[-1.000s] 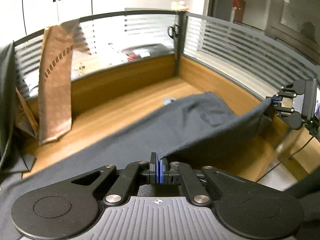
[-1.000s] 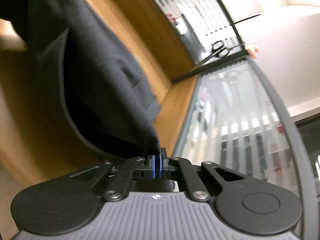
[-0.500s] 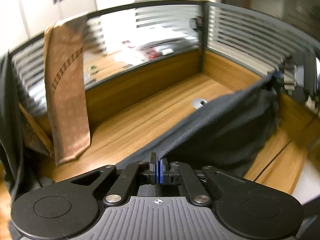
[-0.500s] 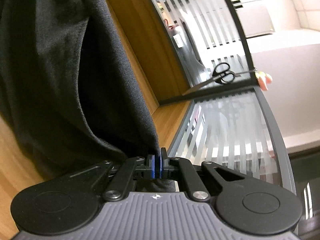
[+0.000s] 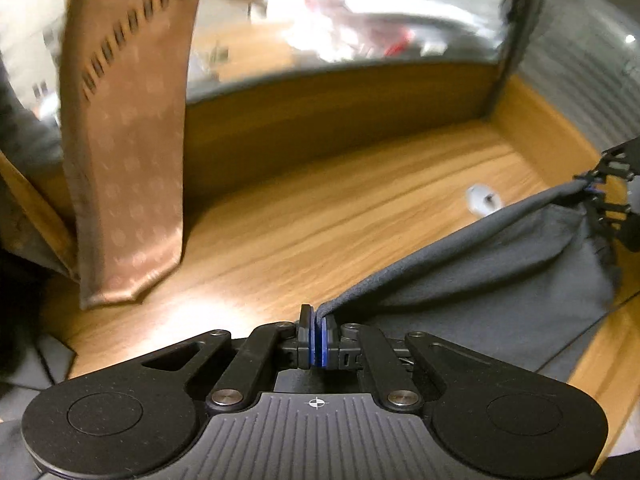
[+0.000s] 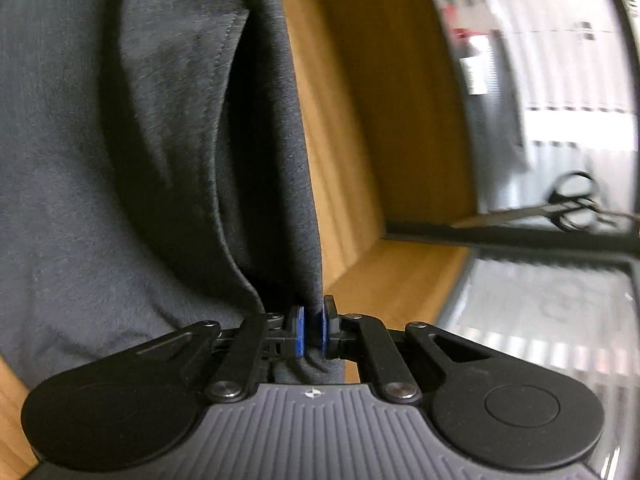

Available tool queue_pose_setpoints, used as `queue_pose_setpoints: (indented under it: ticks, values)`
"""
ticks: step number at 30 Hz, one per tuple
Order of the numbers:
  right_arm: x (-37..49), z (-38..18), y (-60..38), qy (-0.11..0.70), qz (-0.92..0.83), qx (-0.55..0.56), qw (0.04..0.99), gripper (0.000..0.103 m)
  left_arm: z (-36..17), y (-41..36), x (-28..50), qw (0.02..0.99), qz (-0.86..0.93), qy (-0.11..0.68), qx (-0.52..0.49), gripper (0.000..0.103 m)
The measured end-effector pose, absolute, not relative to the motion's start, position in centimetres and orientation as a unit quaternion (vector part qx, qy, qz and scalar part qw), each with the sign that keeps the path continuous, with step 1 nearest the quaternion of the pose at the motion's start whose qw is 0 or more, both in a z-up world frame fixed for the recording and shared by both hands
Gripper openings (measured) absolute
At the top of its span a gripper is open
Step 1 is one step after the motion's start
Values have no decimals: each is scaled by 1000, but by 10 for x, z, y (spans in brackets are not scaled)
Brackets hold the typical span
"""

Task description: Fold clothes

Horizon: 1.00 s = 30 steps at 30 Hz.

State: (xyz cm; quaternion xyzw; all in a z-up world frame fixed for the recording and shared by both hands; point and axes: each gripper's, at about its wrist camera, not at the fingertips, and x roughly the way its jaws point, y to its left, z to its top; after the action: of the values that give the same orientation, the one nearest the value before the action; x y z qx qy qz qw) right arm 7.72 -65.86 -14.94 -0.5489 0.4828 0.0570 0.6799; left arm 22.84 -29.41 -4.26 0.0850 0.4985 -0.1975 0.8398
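Currently held: dark grey garment (image 5: 500,256), stretched above the tabletop (image 5: 280,240)
Left gripper (image 5: 319,334): jaws clamped on one garment edge
Right gripper (image 6: 313,330): jaws pinching another garment edge
Left of garment: brown cloth (image 5: 128,140) hanging

Garment (image 5: 500,264): dark grey cloth, matt, soft knit with stitched seams.
Desk (image 5: 304,232): wood grain, smooth, slight sheen.
Hanging cloth (image 5: 128,168): tan, satiny, faintly patterned.
Gripper pads (image 5: 320,344): blue, matt.
Partition panels (image 6: 540,340): frosted, glossy.

Soft dark grey cloth garment (image 5: 500,264), held up off the wooden desk (image 5: 280,240), stretched along its top edge, sagging loose below, with folds.
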Motion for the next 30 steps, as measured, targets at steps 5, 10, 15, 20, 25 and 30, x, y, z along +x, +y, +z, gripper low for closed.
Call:
queue_pose_setpoints:
  ticks: [5, 10, 15, 20, 25, 30]
  values:
    - [110, -175, -664, 507, 86, -547, 660, 9, -72, -293, 242, 825, -197, 524, 78, 7]
    - [134, -196, -667, 522, 109, -549, 643, 13, -101, -292, 255, 809, -198, 549, 70, 15]
    - [146, -206, -667, 524, 119, -552, 638, 17, -130, -291, 269, 793, -198, 573, 63, 20]
    - [149, -202, -666, 497, 94, -574, 644, 60, -115, -285, 256, 814, -214, 537, 53, 63]
    - [148, -169, -668, 502, 69, -524, 685, 85, -89, -274, 230, 828, -227, 511, 44, 74]
    - [128, -130, -662, 509, 55, -442, 736, 88, -61, -262, 202, 840, -221, 494, 41, 78]
